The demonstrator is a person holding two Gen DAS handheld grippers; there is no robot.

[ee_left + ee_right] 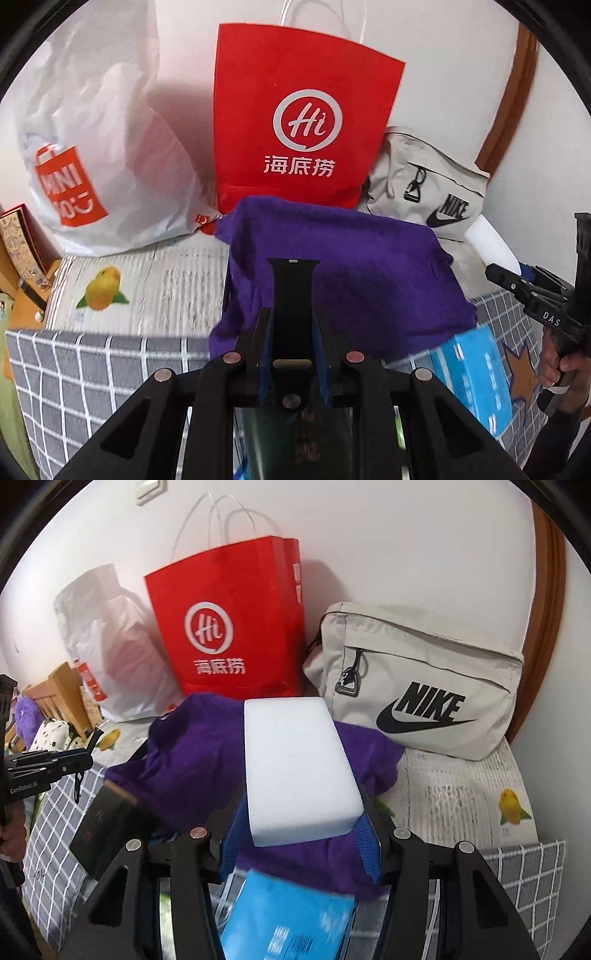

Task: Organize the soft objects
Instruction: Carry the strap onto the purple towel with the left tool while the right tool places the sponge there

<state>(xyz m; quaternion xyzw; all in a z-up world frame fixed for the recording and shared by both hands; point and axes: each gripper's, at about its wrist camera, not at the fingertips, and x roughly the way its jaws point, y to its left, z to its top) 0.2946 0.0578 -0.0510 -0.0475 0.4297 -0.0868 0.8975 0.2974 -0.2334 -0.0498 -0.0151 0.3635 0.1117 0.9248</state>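
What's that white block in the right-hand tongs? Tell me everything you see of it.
The white block looks like a plain foam sponge: rectangular, smooth, unmarked, with soft edges. The right tongs clamp its near end between blue pads, so it juts forward, above the purple cloth. Nothing else touches it. From the left view only its tip shows.

White wall (406, 535), brown wooden frame (546, 590), grey checked bedding (92, 369).
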